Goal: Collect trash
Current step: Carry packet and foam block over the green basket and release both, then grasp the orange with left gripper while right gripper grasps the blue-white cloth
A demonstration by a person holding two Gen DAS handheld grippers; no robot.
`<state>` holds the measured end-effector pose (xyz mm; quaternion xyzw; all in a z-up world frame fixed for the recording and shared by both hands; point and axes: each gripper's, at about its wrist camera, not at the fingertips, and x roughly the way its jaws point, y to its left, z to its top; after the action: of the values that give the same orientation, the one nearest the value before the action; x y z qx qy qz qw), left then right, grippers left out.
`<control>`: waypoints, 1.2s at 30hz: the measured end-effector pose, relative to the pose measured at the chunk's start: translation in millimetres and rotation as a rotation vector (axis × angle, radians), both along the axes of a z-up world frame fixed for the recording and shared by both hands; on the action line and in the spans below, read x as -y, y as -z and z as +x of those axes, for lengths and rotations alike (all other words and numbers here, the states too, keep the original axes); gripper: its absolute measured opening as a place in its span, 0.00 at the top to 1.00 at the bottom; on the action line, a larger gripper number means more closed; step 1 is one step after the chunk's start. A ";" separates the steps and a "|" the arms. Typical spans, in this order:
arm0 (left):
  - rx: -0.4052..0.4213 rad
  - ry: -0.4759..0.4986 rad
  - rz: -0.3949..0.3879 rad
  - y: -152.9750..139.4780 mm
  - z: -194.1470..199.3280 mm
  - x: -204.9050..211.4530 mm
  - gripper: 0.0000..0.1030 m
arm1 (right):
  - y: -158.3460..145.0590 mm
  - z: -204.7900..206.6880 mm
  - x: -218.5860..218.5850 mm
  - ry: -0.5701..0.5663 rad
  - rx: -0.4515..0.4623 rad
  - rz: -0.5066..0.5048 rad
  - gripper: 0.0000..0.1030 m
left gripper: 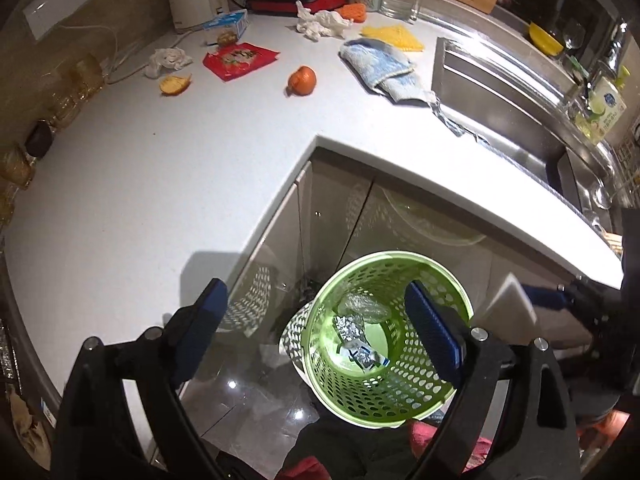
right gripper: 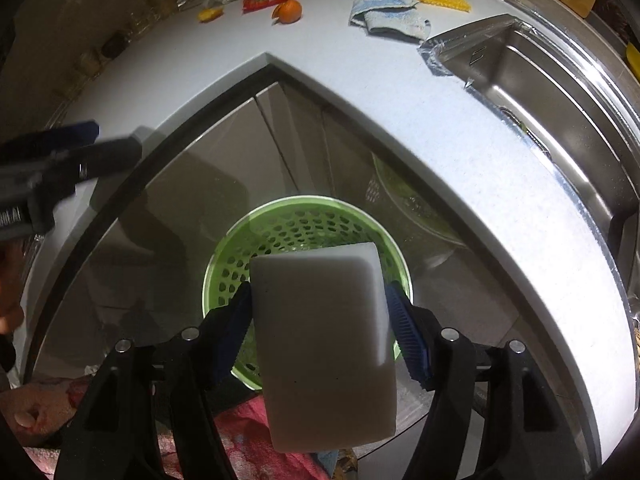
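A green perforated bin [left gripper: 380, 400] stands on the floor at the inner corner of the white counter [left gripper: 160, 184], with crumpled foil and clear wrap [left gripper: 352, 332] at its bottom. My left gripper [left gripper: 316, 300] hangs open above the bin's left side, nothing between its fingers. A white rectangular block [right gripper: 320, 340] sits between the jaws of my right gripper [right gripper: 319, 294], directly over the bin [right gripper: 288, 220]; the pads stand just off its sides. In the left wrist view the block [left gripper: 510, 304] and right gripper [left gripper: 552, 300] appear at the right.
On the counter lie an orange peel [left gripper: 175, 84], a red wrapper [left gripper: 240, 60], a mandarin [left gripper: 303, 80], crumpled tissues [left gripper: 168, 60], a small carton [left gripper: 228, 26] and a blue cloth [left gripper: 380, 68]. A steel sink [left gripper: 500, 92] is at the right. Jars line the left wall.
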<state>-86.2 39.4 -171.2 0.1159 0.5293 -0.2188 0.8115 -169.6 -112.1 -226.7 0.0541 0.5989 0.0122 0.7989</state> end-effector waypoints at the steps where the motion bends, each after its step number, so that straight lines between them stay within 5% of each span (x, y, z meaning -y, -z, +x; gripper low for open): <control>1: 0.006 -0.013 -0.004 -2.3 7.4 -0.6 0.16 | 1.2 0.1 -1.8 -0.007 -0.002 -0.007 0.18; 10: 0.057 -0.084 -0.023 -9.8 63.2 17.0 0.16 | -40.7 44.4 20.7 -0.005 0.113 -0.080 0.02; 19: 0.099 -0.107 -0.026 8.1 126.4 60.2 0.09 | -63.2 136.3 69.5 0.035 0.199 -0.131 0.02; 27: 0.083 -0.162 -0.013 38.9 179.6 89.2 0.09 | -50.8 208.7 108.8 0.080 0.209 -0.123 0.02; 30: 0.059 -0.190 -0.012 48.7 193.1 93.9 0.20 | -43.6 228.9 115.7 0.080 0.206 -0.119 0.02; 36: 0.009 -0.225 -0.021 60.6 205.6 97.2 0.60 | -32.3 255.1 123.6 0.085 0.202 -0.091 0.02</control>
<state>119.4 -57.8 -231.9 0.0480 0.5330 -0.1313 0.8345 85.4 -235.8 -194.5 0.0417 0.5125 -0.0436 0.8566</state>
